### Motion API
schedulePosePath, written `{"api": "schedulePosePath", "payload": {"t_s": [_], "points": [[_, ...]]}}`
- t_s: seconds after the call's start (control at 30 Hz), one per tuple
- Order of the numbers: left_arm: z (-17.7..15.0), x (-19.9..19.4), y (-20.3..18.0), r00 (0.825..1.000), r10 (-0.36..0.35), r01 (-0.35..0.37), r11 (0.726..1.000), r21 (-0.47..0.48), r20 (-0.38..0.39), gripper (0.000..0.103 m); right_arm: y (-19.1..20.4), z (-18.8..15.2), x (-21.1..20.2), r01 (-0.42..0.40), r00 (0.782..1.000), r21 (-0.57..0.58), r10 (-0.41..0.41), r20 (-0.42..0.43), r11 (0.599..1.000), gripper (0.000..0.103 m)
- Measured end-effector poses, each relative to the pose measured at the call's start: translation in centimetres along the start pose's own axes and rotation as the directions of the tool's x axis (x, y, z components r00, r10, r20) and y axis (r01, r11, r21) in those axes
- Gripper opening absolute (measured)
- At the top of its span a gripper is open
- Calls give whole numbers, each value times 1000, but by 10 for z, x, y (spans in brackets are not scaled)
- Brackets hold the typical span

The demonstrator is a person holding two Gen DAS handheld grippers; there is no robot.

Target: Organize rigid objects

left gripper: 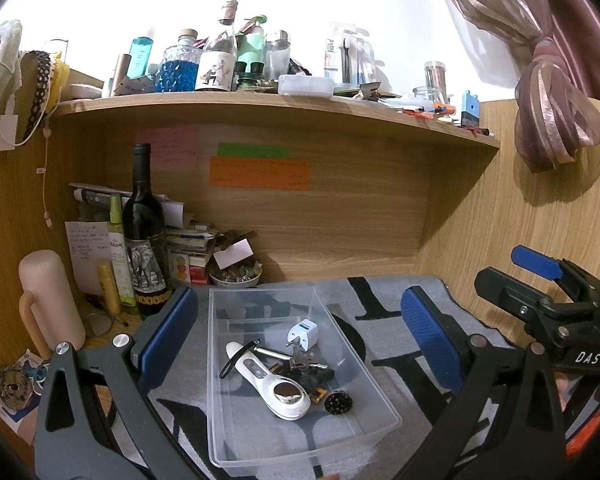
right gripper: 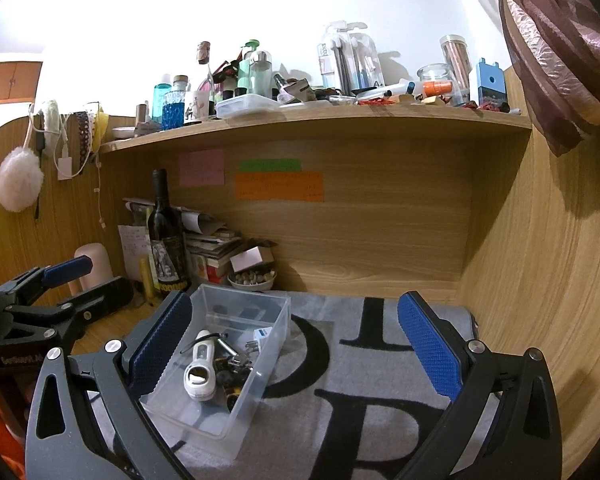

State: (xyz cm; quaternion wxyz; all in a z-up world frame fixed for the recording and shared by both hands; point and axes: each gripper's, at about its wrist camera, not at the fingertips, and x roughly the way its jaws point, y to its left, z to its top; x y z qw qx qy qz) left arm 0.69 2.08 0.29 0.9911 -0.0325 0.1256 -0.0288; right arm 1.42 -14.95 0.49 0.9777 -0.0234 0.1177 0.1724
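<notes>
Clear plastic bin (left gripper: 296,424) sits on the grey lettered mat (right gripper: 360,380), holding a white handheld device (left gripper: 268,380), a white plug adapter (left gripper: 303,334) and keys (left gripper: 300,358), while the left gripper (left gripper: 300,340) and right gripper (right gripper: 296,344) both hover spread wide, gripping nothing.

Both views: strong fisheye curvature, with black vignetting at the corners and the shelf (left gripper: 276,100) bowed into an arc. The wall (left gripper: 300,8) in the upper frame is overexposed to plain white. Light falls from above, so the recess under the shelf is dimmer and the curtain (right gripper: 556,48) casts a soft shadow on the wood panel. Focus is sharp at centre, softer at the margins.
</notes>
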Motion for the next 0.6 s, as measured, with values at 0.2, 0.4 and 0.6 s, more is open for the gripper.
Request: {"api": "schedulePosePath", "payload": {"t_s": [0.2,0.4,0.6], "points": [[0,1,-2,1000,3,-4,1000,10,6,103,0,-1,4,-5,1000,-1,5,-9,1000,103],[1,3,-2,1000,-2,2,1000,10,-3,103,0,-2,7,-13,1000,2,13,-15,1000,103],[1,4,-2,1000,-13,13,1000,12,-6,103,-2,-2,10,-20,999,1,20,-25,1000,103]]}}
